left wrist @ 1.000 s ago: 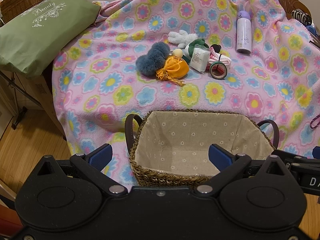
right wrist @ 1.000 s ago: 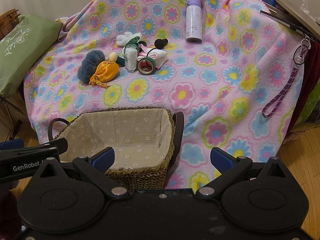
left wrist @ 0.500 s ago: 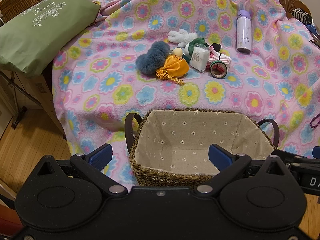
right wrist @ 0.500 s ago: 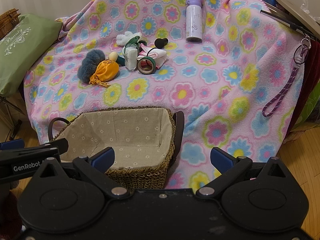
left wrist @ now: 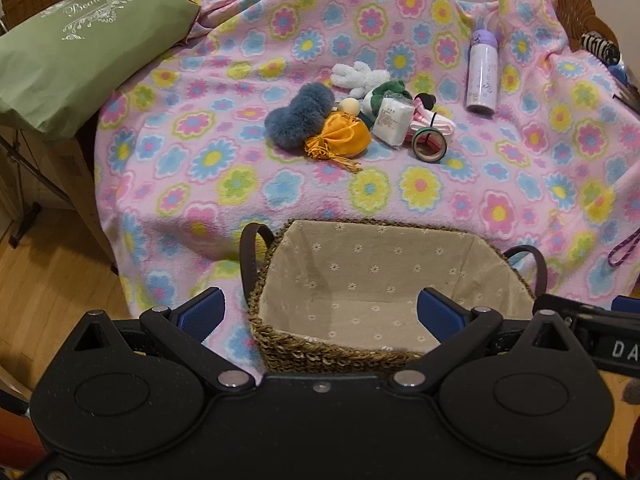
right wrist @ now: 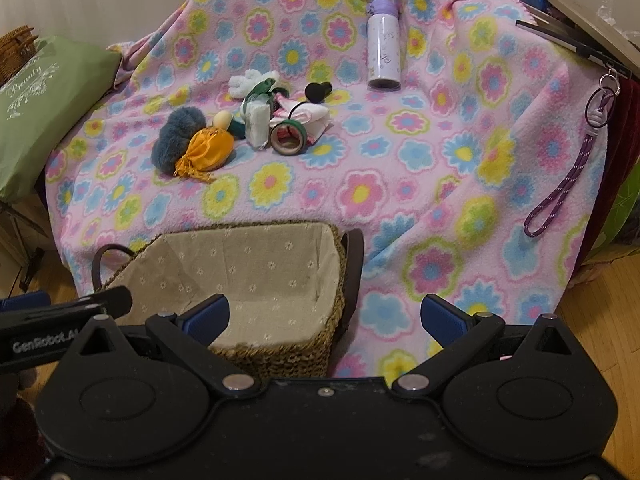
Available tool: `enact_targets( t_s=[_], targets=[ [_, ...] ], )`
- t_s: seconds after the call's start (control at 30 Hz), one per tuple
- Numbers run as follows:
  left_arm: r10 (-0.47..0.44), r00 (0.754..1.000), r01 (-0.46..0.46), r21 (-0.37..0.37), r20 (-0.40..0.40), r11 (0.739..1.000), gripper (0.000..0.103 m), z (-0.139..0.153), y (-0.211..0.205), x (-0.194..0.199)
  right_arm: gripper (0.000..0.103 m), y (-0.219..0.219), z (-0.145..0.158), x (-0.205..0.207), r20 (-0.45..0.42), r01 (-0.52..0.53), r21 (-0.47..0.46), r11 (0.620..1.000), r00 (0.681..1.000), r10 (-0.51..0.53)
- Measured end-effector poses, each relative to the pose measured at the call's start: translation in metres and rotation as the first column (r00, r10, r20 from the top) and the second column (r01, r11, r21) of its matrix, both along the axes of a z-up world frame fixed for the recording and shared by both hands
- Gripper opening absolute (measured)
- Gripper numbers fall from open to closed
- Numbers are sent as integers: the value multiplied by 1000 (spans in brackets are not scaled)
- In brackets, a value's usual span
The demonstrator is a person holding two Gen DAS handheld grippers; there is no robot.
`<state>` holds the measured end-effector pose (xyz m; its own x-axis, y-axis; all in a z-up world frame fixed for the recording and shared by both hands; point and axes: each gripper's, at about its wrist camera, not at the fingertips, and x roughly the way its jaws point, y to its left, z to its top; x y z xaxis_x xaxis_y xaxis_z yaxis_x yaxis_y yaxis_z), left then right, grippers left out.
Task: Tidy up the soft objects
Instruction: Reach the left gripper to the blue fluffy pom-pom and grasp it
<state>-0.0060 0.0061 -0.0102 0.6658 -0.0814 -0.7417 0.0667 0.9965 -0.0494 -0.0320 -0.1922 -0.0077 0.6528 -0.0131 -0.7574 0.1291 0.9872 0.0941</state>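
Both my claws are spread wide and hold nothing: the left gripper hangs over the near rim of the woven basket, its blue pads straddling the basket's near left corner, and the right gripper sits just to the right of it, one pad over the basket's lining, the other over the flowered fleece blanket. The basket is lined with daisy-print cloth and lies directly below and ahead of me, with dark handles at both ends. Well beyond it, up the blanket, the soft things lie bunched together: a blue-grey fluffy pompom touching an orange drawstring pouch, a white plush toy behind them, a green scrunchie, a white tissue pack, and a roll of green tape on its edge just right of the pack. Farther right of the bunch a lilac bottle stands upright. A green cushion lies far off to my left, and a purple lanyard hangs at the blanket's right edge.
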Motion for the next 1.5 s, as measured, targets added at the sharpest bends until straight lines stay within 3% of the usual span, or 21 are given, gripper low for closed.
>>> enact_targets(
  t_s=[0.17, 0.3, 0.53, 0.87, 1.2, 1.5],
  targets=[
    [-19, 1000, 18, -37, -23, 999, 98, -2, 0, 7, 102, -2, 1, 7, 55, 15, -34, 999, 998, -13],
    [-66, 997, 62, -86, -48, 994, 91, -2, 0, 16, 95, 6, 0, 15, 98, 12, -113, 994, 995, -1],
    [-82, 996, 84, -60, 40, 995, 91, 15, -3, 30, 89, 6, -11, 49, 7, -55, -40, 998, 998, 55],
    [-46, 999, 46, -24, 15, 999, 93, 23, 13, 103, 87, -4, -4, 109, 13, -37, 29, 999, 999, 36],
    [-13, 999, 15, 44, -35, 999, 94, 0, 23, 182, 87, 0, -18, 178, -31, -20, 19, 1000, 999, 20],
    [-23, 997, 23, 0, -80, 1000, 94, -19, 28, 241, 81, 13, -30, 220, -53, -42, 9, 999, 998, 42]
  ],
)
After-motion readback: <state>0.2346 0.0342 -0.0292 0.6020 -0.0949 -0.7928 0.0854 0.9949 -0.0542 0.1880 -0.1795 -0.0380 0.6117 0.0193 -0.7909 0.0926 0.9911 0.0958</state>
